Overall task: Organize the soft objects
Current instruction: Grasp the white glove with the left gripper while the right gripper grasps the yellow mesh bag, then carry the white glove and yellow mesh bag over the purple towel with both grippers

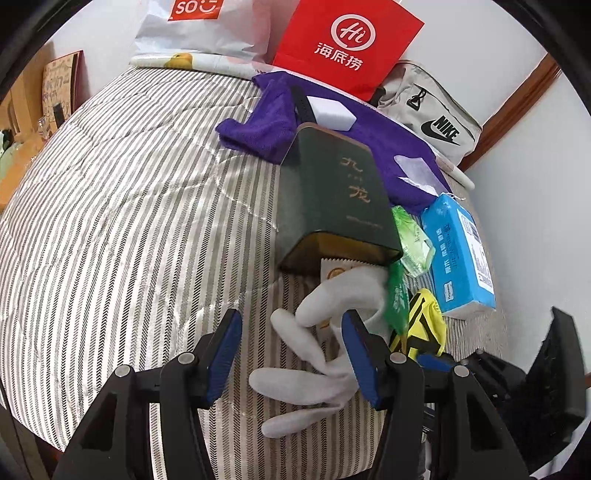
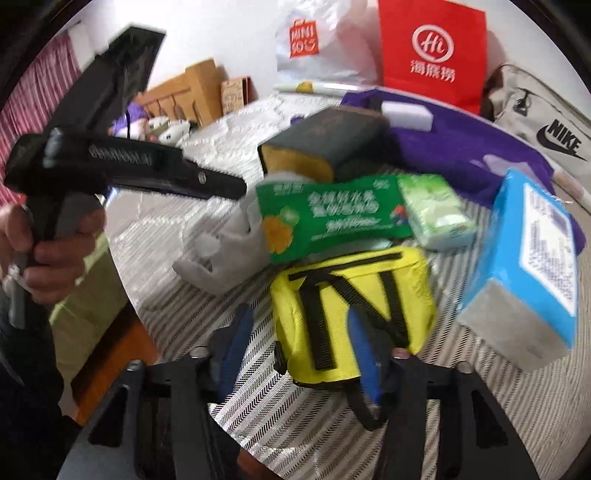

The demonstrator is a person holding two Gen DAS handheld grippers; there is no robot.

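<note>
Lying on the striped bed point(image 1: 110, 206), a white glove point(image 1: 317, 332) is spreading its fingers toward the camera, with its cuff end reaching the open mouth of a dark green box point(image 1: 332, 199) that is resting on its side. The left tool point(image 1: 291, 354) is hovering with its blue-padded fingers point(image 1: 223, 354) released and set wide apart; the glove is lying between them and passing under the right-hand pad, and neither pad is visibly pressing it.

In the right wrist view, which is blurred, the right tool point(image 2: 299, 354) is standing released, its fingers spread on either side of the near end of a yellow pouch point(image 2: 351, 291) with black straps. One pad is lying partly behind the pouch fabric, so contact cannot be told. A green packet point(image 2: 332, 218) is resting just behind the pouch and overlapping the glove point(image 2: 218, 254). A pale green tissue pack point(image 2: 436, 210) is sitting beside the packet, and a blue tissue pack point(image 2: 532, 258) is lying to the right, near the pouch.

Farther back, a purple cloth point(image 1: 280, 125) is carrying a white block point(image 1: 328, 110). Behind it a red paper bag point(image 1: 343, 44), a white shopping bag point(image 1: 199, 29) and a grey bag point(image 1: 432, 114) are leaning at the wall.
</note>
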